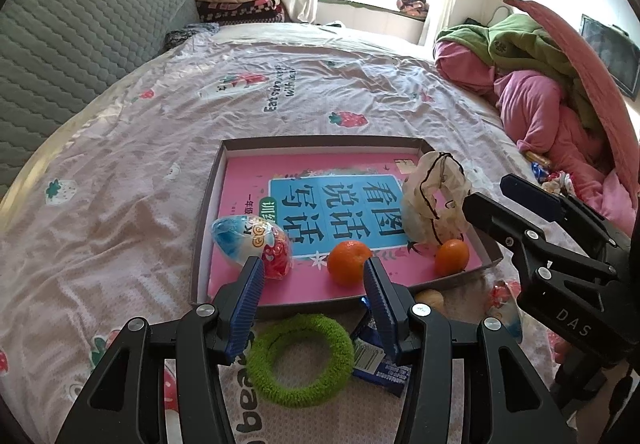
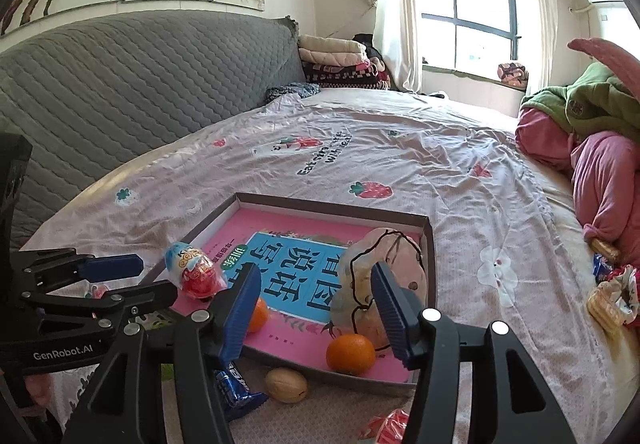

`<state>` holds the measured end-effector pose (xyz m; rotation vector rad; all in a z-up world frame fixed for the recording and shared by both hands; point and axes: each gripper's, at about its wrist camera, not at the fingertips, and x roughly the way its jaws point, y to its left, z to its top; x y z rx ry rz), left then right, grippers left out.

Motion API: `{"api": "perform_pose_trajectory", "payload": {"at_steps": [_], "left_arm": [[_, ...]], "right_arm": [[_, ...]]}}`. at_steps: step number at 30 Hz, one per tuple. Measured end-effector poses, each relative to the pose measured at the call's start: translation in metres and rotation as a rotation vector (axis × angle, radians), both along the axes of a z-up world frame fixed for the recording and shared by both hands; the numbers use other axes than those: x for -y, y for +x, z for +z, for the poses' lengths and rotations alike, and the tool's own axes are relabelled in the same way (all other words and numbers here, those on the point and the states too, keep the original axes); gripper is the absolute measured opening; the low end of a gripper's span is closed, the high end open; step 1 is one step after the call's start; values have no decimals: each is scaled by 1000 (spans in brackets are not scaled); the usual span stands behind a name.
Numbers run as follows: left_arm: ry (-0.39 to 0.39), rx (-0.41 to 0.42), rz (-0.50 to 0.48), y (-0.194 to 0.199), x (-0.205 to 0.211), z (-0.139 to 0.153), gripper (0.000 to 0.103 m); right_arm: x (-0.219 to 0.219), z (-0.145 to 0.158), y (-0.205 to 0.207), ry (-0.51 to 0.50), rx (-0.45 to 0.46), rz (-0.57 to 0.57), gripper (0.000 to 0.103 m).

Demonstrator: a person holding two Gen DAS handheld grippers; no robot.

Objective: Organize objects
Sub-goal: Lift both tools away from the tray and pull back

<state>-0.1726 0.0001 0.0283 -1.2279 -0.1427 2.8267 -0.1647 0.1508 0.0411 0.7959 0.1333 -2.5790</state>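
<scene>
Jaws: left gripper [image 1: 314, 276], right gripper [image 2: 316, 286] ribbed, parted, empty | fuzzy green ring [image 1: 300, 358] | round oranges [image 2: 350, 353] in shallow cardboard tray [image 2: 332, 209]

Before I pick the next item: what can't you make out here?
- Blue wrapper: left view, partly behind the left gripper; print too small.
- Left orange: right view, half behind a finger of the right gripper.
- Snacks: right view, near the edge, unclear.
- Red packet: right view, cut off by the bottom edge.
</scene>
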Motion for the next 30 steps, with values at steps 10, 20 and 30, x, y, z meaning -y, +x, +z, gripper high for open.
{"api": "perform_pose_trajectory", "payload": {"at_steps": [10,20,30], "left_arm": [[-3,-9,0,12,-1,5,53],[2,-19,4,26,7,12,53],[-1,-19,3,43,13,14,53]], "right_arm": [[-11,9,10,-45,-28,6,60],[-12,16,27,-44,-74,19,63],[-16,23,51,-43,-138,15,63]]}}
